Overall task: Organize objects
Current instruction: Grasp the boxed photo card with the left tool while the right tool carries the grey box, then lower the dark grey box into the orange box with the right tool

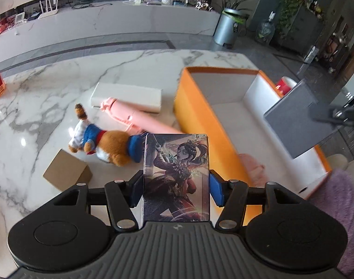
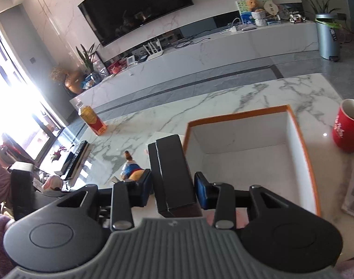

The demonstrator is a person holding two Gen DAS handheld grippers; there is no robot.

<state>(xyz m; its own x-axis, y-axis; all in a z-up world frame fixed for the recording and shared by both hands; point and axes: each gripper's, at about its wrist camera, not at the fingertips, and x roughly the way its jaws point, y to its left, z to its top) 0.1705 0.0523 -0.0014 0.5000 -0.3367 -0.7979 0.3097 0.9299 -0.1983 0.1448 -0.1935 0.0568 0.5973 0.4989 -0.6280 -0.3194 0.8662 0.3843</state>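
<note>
My left gripper (image 1: 175, 187) is shut on a card box (image 1: 177, 174) printed with a game character, held above the marble table beside the orange storage box (image 1: 200, 107). My right gripper (image 2: 173, 187) is shut on a black box (image 2: 173, 174), held over the near left corner of the orange storage box (image 2: 302, 148), whose white inside is bare. In the left wrist view the black box (image 1: 293, 118) hangs over the storage box. On the table lie a plush dog (image 1: 102, 141), a pink folded umbrella (image 1: 135, 118), a white box (image 1: 128, 95) and a small cardboard box (image 1: 65, 174).
A red mug (image 2: 347, 127) stands right of the storage box. A bottle of orange drink (image 2: 92, 118) stands at the table's far left. A pink cloth (image 1: 253, 169) lies by the storage box's near side. Beyond the table are a TV bench and a grey bin (image 2: 328, 37).
</note>
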